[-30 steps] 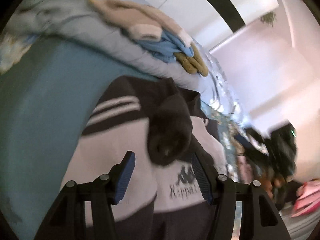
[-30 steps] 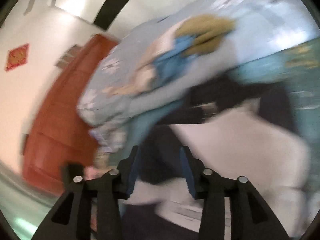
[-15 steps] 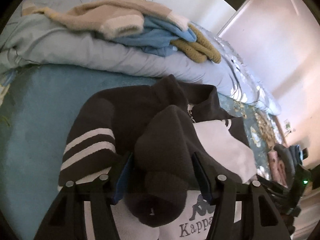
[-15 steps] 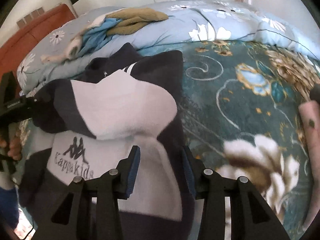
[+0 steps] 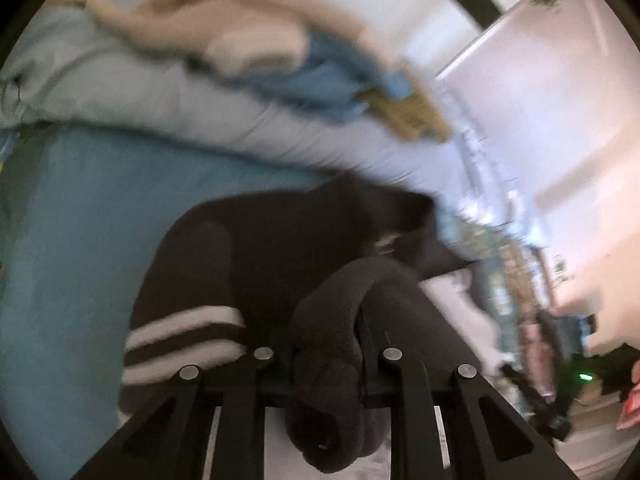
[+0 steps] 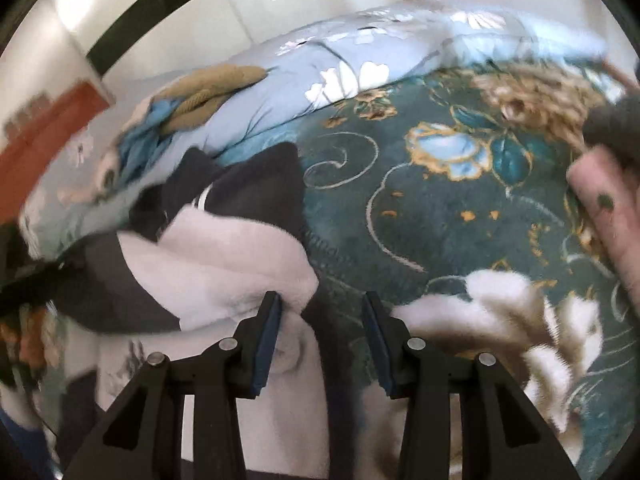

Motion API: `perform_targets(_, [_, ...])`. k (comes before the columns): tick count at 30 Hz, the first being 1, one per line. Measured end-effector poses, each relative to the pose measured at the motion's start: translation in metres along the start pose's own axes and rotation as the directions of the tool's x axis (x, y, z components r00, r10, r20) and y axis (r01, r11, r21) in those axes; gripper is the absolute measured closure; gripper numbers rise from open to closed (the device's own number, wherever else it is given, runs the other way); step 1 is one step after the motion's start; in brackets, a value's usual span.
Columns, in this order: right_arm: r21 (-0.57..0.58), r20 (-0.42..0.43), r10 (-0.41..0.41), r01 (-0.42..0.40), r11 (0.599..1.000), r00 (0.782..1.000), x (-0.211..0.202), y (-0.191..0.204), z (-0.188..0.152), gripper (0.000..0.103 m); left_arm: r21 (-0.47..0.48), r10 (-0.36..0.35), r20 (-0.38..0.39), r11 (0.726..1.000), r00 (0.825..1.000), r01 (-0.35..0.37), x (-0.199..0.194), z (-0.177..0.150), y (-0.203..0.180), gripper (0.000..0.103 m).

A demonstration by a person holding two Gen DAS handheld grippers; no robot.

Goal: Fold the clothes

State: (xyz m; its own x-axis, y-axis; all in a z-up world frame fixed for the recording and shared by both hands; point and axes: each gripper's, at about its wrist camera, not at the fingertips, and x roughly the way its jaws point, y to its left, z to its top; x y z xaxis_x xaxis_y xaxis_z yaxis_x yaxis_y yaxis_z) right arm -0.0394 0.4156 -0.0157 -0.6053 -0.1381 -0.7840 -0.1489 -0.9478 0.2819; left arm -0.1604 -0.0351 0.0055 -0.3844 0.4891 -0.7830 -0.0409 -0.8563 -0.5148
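- Left gripper (image 5: 325, 354): clamped on a dark sleeve (image 5: 332, 380) of the jacket (image 5: 256, 248), the cuff hanging down at 6 o'clock.
- Jacket spread on the blanket (image 6: 420, 208), its striped sleeve (image 5: 180, 340) at 9 o'clock of the left gripper.
- Right gripper (image 6: 320, 340): jaws apart, gripping nothing, white jacket fabric just at 9 o'clock, probably brushing that finger; blurred.
- Clothes pile (image 5: 288, 60) on the quilt (image 5: 180, 120) at 12 o'clock.

No lettering reads clearly; the jacket's (image 6: 224, 256) chest print is blurred.
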Motion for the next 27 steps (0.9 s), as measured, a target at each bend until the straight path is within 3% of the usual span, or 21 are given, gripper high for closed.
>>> perform_targets(2, [-0.027,-0.013,-0.025,0.025,0.999,1.000,0.002,0.005,-0.001,0.060,-0.042,0.011,-0.076,0.999,0.997,-0.015,0.021,0.001,0.018,0.079])
perform_targets(6, [-0.027,-0.004,-0.029,0.029,0.999,1.000,-0.008,0.007,-0.007,0.059,-0.055,-0.026,-0.048,0.998,0.999,0.024,0.014,-0.009,0.025,0.075])
perform_targets(10, [-0.027,0.005,-0.033,0.033,0.999,0.999,-0.018,0.008,-0.012,0.059,-0.031,0.007,-0.060,0.999,0.998,-0.009,0.008,-0.010,0.014,0.073])
perform_targets(12, [-0.027,0.010,-0.035,0.035,0.999,0.999,-0.023,0.009,-0.015,0.059,-0.007,-0.023,-0.047,1.000,0.999,0.022,-0.009,-0.013,0.006,0.062])
perform_targets(14, [-0.027,0.014,-0.037,0.037,0.999,0.999,-0.028,0.009,-0.018,0.059,0.014,-0.063,-0.016,0.998,0.998,0.063,-0.035,-0.019,0.002,0.044])
perform_targets(16, [-0.025,0.017,-0.036,0.036,0.999,0.999,-0.033,0.011,-0.023,0.059,0.027,-0.087,0.034,0.996,0.996,0.086,-0.064,-0.031,0.006,0.042])
perform_targets(18, [-0.015,0.013,-0.020,0.021,1.000,1.000,-0.038,0.013,-0.034,0.058,0.019,-0.074,0.082,0.997,0.994,0.073,-0.091,-0.052,0.024,0.040])
perform_targets(21, [0.000,0.008,0.003,-0.003,1.000,1.000,-0.045,0.017,-0.052,0.058,-0.025,0.001,0.109,1.000,0.994,0.001,-0.110,-0.083,0.057,0.039])
perform_targets(23, [0.010,0.004,0.018,-0.019,1.000,1.000,-0.051,0.020,-0.064,0.058,-0.083,0.050,0.092,0.996,0.995,-0.042,-0.112,-0.108,0.085,0.039])
perform_targets(26, [0.025,-0.001,0.042,-0.042,0.999,0.999,-0.058,0.024,-0.081,0.058,-0.221,0.054,0.015,0.974,0.998,-0.049,-0.112,-0.153,0.127,0.039])
perform_targets(27, [0.030,-0.003,0.050,-0.050,0.998,0.999,-0.061,0.026,-0.087,0.058,-0.252,0.011,0.027,0.968,1.000,-0.004,-0.117,-0.166,0.137,0.039])
